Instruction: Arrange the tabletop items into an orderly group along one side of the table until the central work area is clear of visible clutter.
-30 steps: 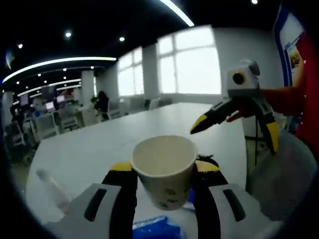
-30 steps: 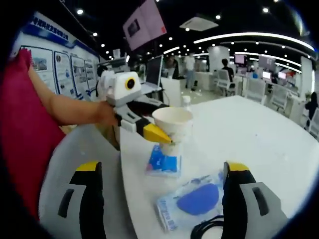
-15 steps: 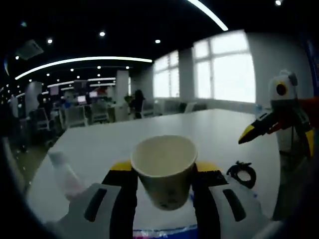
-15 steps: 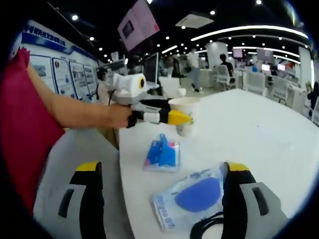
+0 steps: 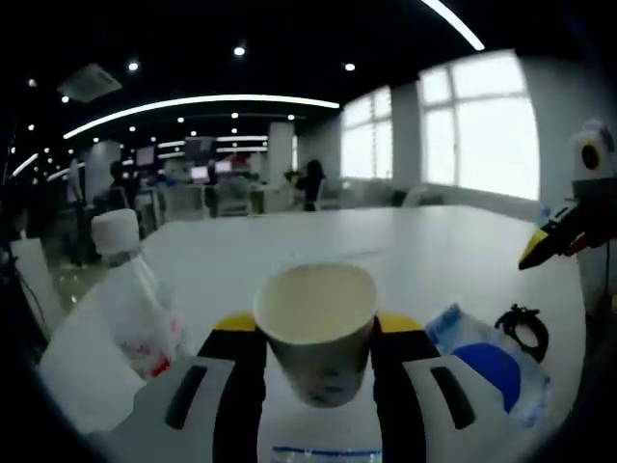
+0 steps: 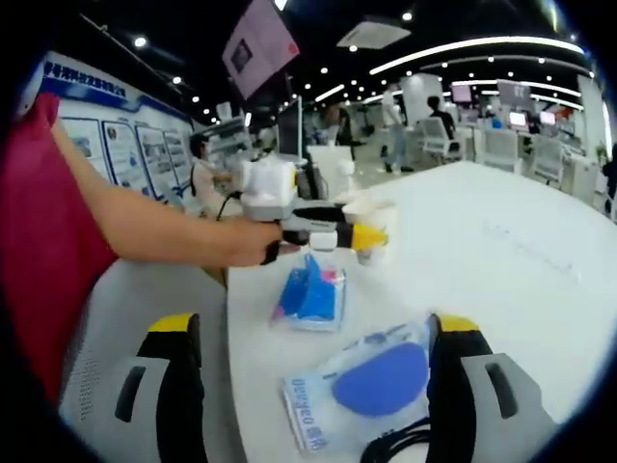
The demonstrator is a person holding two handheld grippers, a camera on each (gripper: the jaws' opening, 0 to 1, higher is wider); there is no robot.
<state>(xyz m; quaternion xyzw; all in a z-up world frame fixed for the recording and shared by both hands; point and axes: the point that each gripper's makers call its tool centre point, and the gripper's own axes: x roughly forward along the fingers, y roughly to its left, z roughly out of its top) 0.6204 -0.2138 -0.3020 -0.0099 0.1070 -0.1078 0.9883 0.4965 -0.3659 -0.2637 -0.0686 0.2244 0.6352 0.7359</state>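
1. broadly, the white table point(image 5: 318, 241) runs wide and bare beyond the cup in the left gripper view, out to a far edge before the office chairs and windows; in the right gripper view the table's near edge point(image 6: 231, 338) curves along the left, with a grey chair back point(image 6: 125, 299) just beside it and open white surface off to the right.
2. the left gripper point(image 5: 313, 333) is closed on the paper cup point(image 5: 315, 328), its yellow-tipped jaws pressed to both sides of the cup wall; the cup stands upright with its open mouth up. in the right gripper view the same gripper point(image 6: 371, 236) is seen reaching in from the left, held by a hand point(image 6: 255, 253), with the cup point(image 6: 371, 222) at its tips over the table.
3. the right gripper point(image 6: 313, 333) has its jaws spread wide with nothing between them; the clear pouch with a blue pad point(image 6: 371, 386) lies on the table between and just ahead of them, with a black cable point(image 6: 395, 444) at the bottom edge.
4. a blue packet point(image 6: 308, 294) lies near the table's near edge, between the pouch and the cup.
5. a plastic bottle with a white cap point(image 5: 130, 289) stands just left of the left gripper; its label shows red, but the writing is too blurred to read. the pouch point(image 5: 487, 367) and a black cable coil point(image 5: 521, 328) lie to the right.
6. blue print runs along the pouch's edge, not legible.
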